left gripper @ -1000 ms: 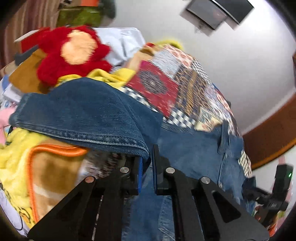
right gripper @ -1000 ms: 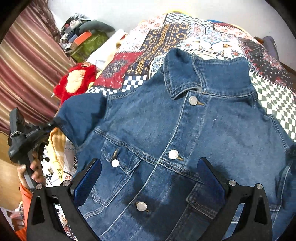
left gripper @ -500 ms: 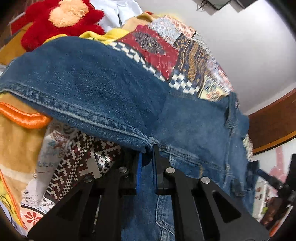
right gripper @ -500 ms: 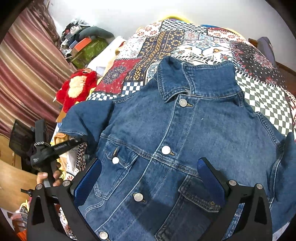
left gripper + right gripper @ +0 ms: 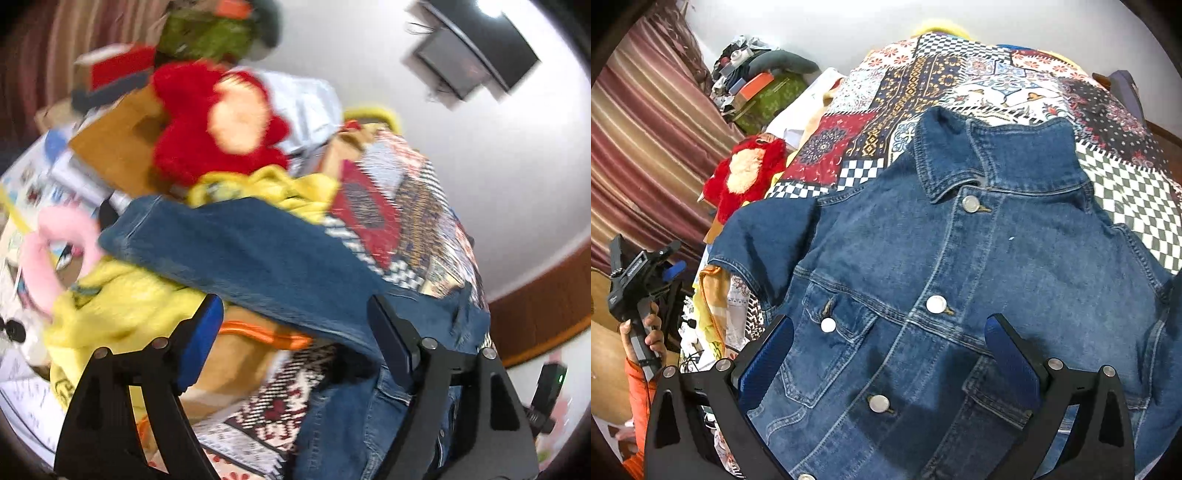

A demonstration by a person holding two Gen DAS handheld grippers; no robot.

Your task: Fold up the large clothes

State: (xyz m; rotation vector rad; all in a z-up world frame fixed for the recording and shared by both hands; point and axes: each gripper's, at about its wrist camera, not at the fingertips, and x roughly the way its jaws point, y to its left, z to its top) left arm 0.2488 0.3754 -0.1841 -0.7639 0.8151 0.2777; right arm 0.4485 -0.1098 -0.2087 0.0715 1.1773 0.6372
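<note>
Blue denim fills the middle of the left wrist view: a short sleeve of the dark blue buttoned denim jacket (image 5: 258, 258) juts out past the edge of the patchwork-print bedspread (image 5: 388, 206) and over a rumpled yellow cloth (image 5: 122, 306). The left gripper (image 5: 295, 332) sits just below that sleeve with its jaws opening; the blue-padded fingers (image 5: 201, 339) stand wide apart and clear of the cloth, nothing pressed between them. Behind the sleeve lies a fuzzy red plush toy with a pale face (image 5: 218, 122), with a brown cardboard box (image 5: 118, 147) beside it and a curved pink soft thing (image 5: 48, 258) at the left edge. A dark wall-mounted screen (image 5: 469, 51) hangs on the white wall. This view is blurred, so finer detail is lost.

In the right wrist view the jacket (image 5: 960, 277) lies face up and buttoned on the bedspread (image 5: 923, 81), collar toward the far end, silver buttons in a line down the front. Its left-hand sleeve overhangs the side of the bed. The right gripper (image 5: 890, 354) hovers above the lower front of the jacket, its fingers (image 5: 1012, 354) spread wide, one over each chest pocket, gripping nothing. At the far left a hand (image 5: 646, 332) with an orange sleeve holds the left gripper (image 5: 665, 264), which is apart from the sleeve hem. The red plush toy (image 5: 746, 173) rests beside the bed near striped maroon curtains (image 5: 646, 122).
</note>
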